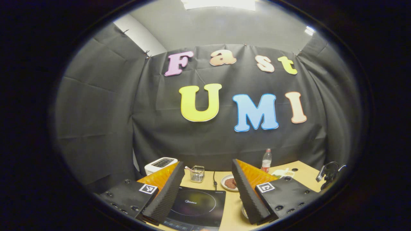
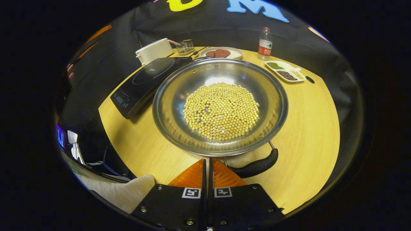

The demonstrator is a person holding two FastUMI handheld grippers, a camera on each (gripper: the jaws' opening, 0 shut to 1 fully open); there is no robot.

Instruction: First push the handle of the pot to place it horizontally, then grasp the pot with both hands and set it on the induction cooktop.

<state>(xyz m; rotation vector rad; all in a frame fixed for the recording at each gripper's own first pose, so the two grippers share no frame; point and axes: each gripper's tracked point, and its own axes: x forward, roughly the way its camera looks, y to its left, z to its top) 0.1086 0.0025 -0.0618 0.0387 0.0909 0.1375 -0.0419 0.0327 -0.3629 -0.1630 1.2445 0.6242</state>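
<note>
Looking along the right tongs (image 2: 208, 166), I see the wide, shallow stainless-steel pot (image 2: 173, 96) sitting on the round pale wooden bench (image 2: 308, 128), its bowl heaped in the middle with small yellow soybeans (image 2: 221, 110). The pot's curved black handle (image 2: 257, 165) hangs off the near rim on two thin metal rods and runs aslant, from just beside the tip of my right tongs up and away to the right. That is the relation that matters: the handle's near end lies just right of the tips, so I judge a sideways push from these tongs is what will swing it level.

My right tongs are pressed together, only a hairline gap between the fingers, and they have nothing in them. My left tongs (image 1: 207, 187) are spread wide and empty, held higher and looking out over the flat black induction cooktop (image 1: 199, 205), which lies between their fingers in the left gripper view. So the right tongs are the nearer to the handle by far.

In the right gripper view the cooktop lies just beside the pot's left rim, perhaps touching it, so the carry will be short. Beyond stand a white toaster (image 2: 154, 50), a plate of brown patties (image 2: 221, 53), a clear plastic bottle (image 2: 265, 45) and a divided white dish (image 2: 285, 71).
</note>
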